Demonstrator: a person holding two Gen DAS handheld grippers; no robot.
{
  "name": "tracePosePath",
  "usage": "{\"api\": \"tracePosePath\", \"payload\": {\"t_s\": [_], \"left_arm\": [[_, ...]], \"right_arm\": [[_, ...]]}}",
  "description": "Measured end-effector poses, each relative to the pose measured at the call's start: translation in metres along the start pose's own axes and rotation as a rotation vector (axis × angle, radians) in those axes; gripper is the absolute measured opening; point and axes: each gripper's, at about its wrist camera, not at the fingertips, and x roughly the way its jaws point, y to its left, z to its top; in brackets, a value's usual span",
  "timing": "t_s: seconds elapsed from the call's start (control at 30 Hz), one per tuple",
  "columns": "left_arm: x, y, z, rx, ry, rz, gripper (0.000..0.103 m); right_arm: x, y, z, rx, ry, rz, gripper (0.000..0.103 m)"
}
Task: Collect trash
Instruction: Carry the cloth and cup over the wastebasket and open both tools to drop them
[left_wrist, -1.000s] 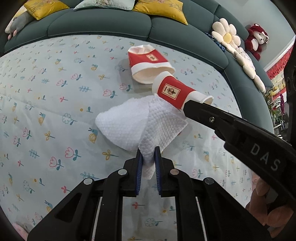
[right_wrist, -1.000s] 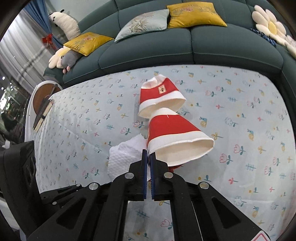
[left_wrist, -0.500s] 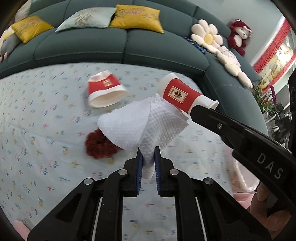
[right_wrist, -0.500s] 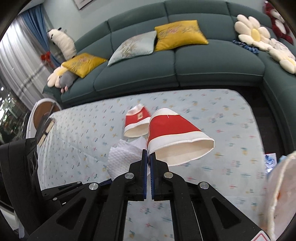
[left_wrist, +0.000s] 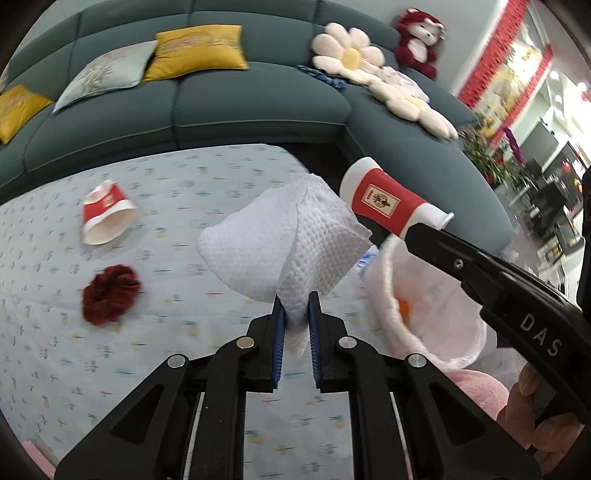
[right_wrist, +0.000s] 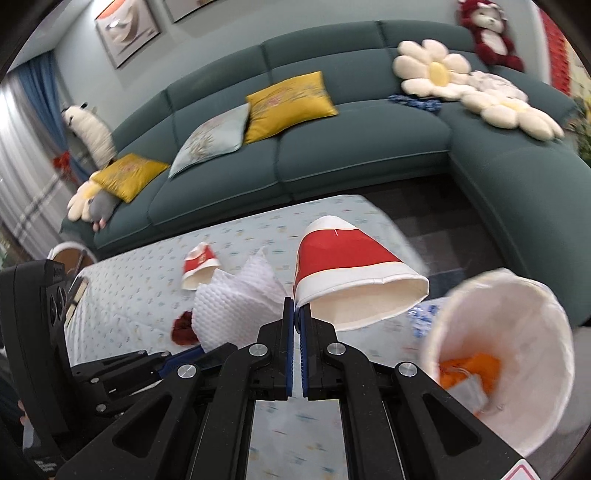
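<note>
My left gripper (left_wrist: 295, 314) is shut on a white textured paper towel (left_wrist: 273, 240), held up above the floral cloth. My right gripper (right_wrist: 296, 314) is shut on the rim of a red and white paper cup (right_wrist: 351, 277), which also shows in the left wrist view (left_wrist: 388, 201). The towel (right_wrist: 232, 310) hangs to the left of that cup. A white lined trash bin (right_wrist: 517, 339) with orange scraps inside stands low on the right, just beyond the cup; its rim (left_wrist: 384, 295) sits right of the towel. A second red and white cup (left_wrist: 105, 216) lies on its side on the cloth.
A dark red fuzzy clump (left_wrist: 110, 293) lies on the floral cloth (left_wrist: 147, 350) near the second cup. A teal corner sofa (right_wrist: 351, 147) with yellow and pale cushions and flower pillows wraps the far side. A hand (left_wrist: 532, 417) grips the right tool.
Both grippers have risen and swung to the right with the towel and the cup. The white bin has come into view, and the red clump and the lying cup have slid left.
</note>
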Motion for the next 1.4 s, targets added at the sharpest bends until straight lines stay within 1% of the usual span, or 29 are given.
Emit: {"api": "tracePosePath", "payload": {"t_s": [0.2,0.4,0.67,0.77,0.93,0.97,1.0,1.07,1.13,1.23,1.3,1.4], "left_arm": [[0.015,-0.053,0.0,0.076,0.024,-0.031,0.012],[0.03,-0.096,0.0,0.142,0.047,-0.057,0.012],[0.046,-0.144,0.003,0.208,0.073,-0.082,0.012],[0.053,-0.158,0.004,0.221,0.088,-0.088,0.014],[0.061,-0.17,0.003,0.228,0.093,-0.076,0.02],[0.062,-0.171,0.003,0.227,0.094,-0.071,0.024],[0.062,-0.172,0.002,0.224,0.094,-0.068,0.031],[0.062,-0.173,0.003,0.221,0.087,-0.057,0.037],[0.063,-0.172,0.003,0.222,0.086,-0.053,0.037],[0.062,-0.17,0.003,0.218,0.085,-0.043,0.039],[0.061,-0.166,0.002,0.21,0.082,-0.036,0.044],[0.058,-0.159,0.002,0.197,0.072,-0.024,0.048]], "right_arm": [[-0.025,-0.052,-0.011,0.062,-0.022,-0.055,0.003],[-0.044,-0.097,-0.024,0.122,-0.038,-0.105,0.003],[-0.056,-0.138,-0.043,0.174,-0.034,-0.158,0.003],[-0.058,-0.149,-0.047,0.189,-0.031,-0.166,0.003],[-0.062,-0.162,-0.052,0.209,-0.032,-0.166,0.003],[-0.061,-0.163,-0.05,0.21,-0.031,-0.167,0.004],[-0.061,-0.164,-0.051,0.213,-0.031,-0.169,0.004],[-0.06,-0.166,-0.051,0.219,-0.03,-0.169,0.006],[-0.06,-0.167,-0.05,0.225,-0.031,-0.175,0.01],[-0.058,-0.166,-0.049,0.227,-0.032,-0.171,0.01],[-0.057,-0.165,-0.047,0.223,-0.031,-0.167,0.01],[-0.055,-0.161,-0.046,0.216,-0.031,-0.164,0.01]]}}
